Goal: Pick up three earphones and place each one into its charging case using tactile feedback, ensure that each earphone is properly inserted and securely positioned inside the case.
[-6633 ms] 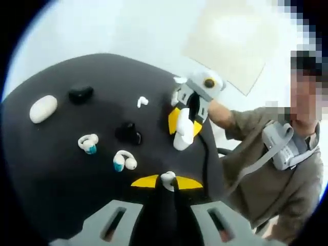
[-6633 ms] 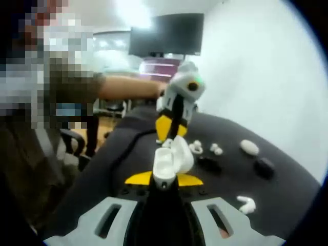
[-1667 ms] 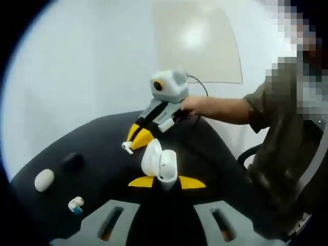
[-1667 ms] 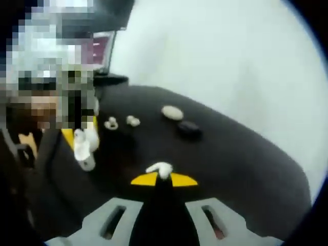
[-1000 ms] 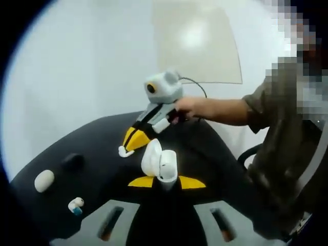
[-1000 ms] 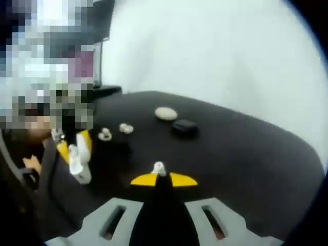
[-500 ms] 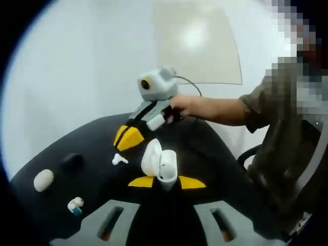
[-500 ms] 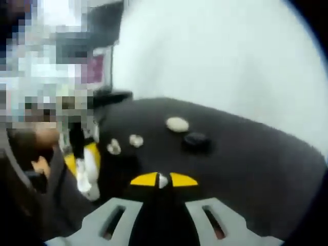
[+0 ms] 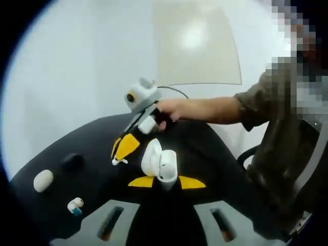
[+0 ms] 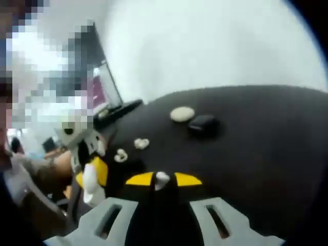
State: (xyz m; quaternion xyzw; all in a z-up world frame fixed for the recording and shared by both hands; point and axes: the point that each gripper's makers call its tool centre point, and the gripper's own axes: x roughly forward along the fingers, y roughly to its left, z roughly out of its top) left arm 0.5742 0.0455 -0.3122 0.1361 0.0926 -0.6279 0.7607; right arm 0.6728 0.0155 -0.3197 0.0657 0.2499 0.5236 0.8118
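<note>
White and open-lidded, the charging case (image 9: 159,165) sits pinched at the tips of the left gripper (image 9: 164,183), whose yellow-tipped jaws are closed narrow on its base. Its lid stands up to the left of the body and its opening faces up and away from that gripper. In the left gripper view the right gripper (image 9: 122,151) reaches in just ahead and to the left of the case, its yellow tips nearly together with a small white earbud (image 9: 119,161) at their end. The right gripper view shows the same white piece (image 10: 161,178) between its own tips, so it appears gripped, though blur makes the hold uncertain.

The earbud's long axis seems to run along its stem, roughly crosswise to the right gripper's jaws; its exact heading is too small to read.

For the step in hand, a clean insertion likely needs the stem turned to line up with the case's socket, then lowered straight down while the left gripper keeps the case steady, releasing only when seating is felt.

Beyond the tips on the black table (image 10: 266,148) lie a white oval case (image 10: 181,114), a black case (image 10: 203,123) and two white earphones (image 10: 141,144).
</note>
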